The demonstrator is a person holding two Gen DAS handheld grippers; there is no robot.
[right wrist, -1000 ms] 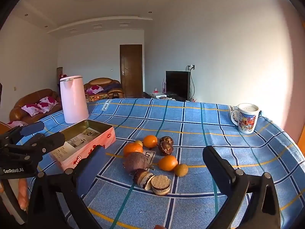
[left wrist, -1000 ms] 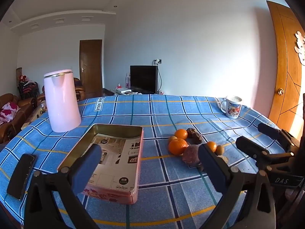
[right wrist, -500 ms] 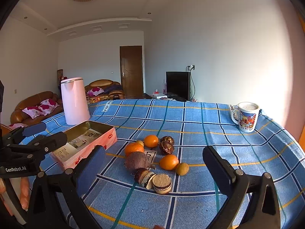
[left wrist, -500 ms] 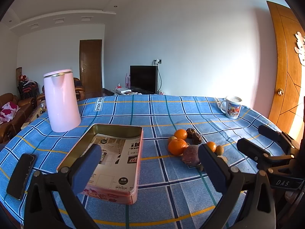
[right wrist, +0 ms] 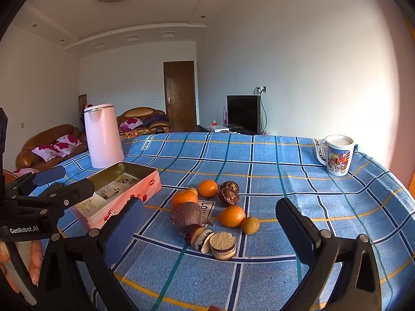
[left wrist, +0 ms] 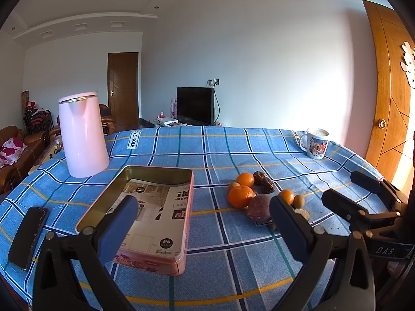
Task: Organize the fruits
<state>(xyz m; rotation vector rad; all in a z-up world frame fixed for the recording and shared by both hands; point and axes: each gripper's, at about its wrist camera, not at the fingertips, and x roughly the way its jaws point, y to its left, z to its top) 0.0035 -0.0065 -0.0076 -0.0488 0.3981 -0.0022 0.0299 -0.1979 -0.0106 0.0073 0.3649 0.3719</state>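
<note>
An open pink tin box (left wrist: 145, 215) (right wrist: 122, 189) lined with printed paper sits left of a cluster of fruit on the blue plaid tablecloth. The cluster holds oranges (left wrist: 240, 196) (right wrist: 231, 216), a dark purple round fruit (right wrist: 188, 215) (left wrist: 259, 204), two brown wrinkled fruits (right wrist: 228, 193), a small yellow-brown fruit (right wrist: 250, 225) and two round cakes (right wrist: 222, 245). My left gripper (left wrist: 202, 229) hovers open above the near table edge, over the tin's right side. My right gripper (right wrist: 210, 229) is open too, just short of the cluster. Neither holds anything.
A pink kettle (left wrist: 81, 134) (right wrist: 103, 136) stands behind the tin. A printed mug (left wrist: 316, 143) (right wrist: 337, 158) sits at the far right corner. A black phone (left wrist: 28, 235) lies at the left edge. A hand (right wrist: 33, 261) holds the left gripper.
Both grippers have barely shifted; the right wrist view has drifted slightly, with the scene a touch higher in frame. Nothing was grasped or released.
</note>
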